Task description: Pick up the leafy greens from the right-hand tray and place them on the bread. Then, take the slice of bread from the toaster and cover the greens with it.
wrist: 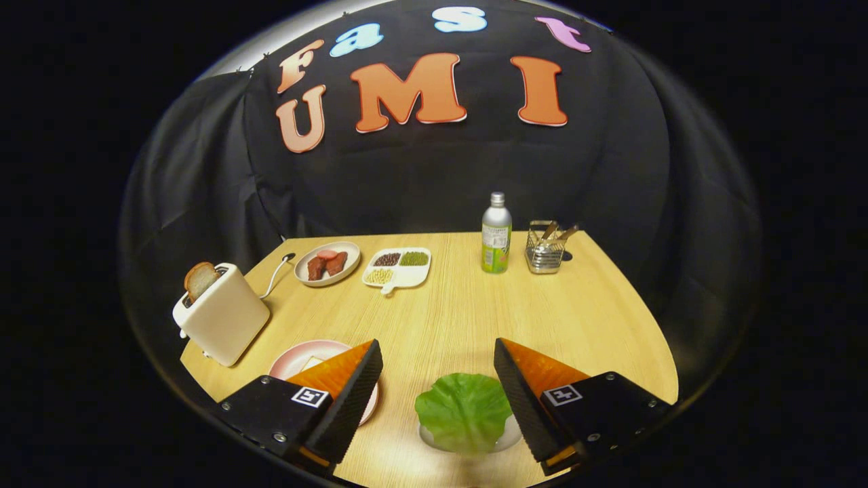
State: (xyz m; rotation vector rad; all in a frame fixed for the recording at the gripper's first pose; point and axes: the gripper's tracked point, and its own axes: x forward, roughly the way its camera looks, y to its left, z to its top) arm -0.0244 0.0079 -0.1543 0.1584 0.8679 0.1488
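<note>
Fingers: we see the gripper (437, 362) spread wide, holding nothing.
Greens: leafy greens (464, 411) lie on a small tray (510, 437) between the fingers.
Bread: one slice (199, 279) stands in the toaster (220, 315); pink plate (298, 359) sits beside the toaster on the bench (461, 312).

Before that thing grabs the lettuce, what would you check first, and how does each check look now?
1. Jaws open wide enough: ok; gripper is open.
2. Lettuce between the jaws: ok, on its small tray.
3. Jaws touching the leaf: cannot tell.
4. Pink plate with bread in reach: ok, beside one jaw.
5. Bread slice waiting in the toaster: ok.
</note>
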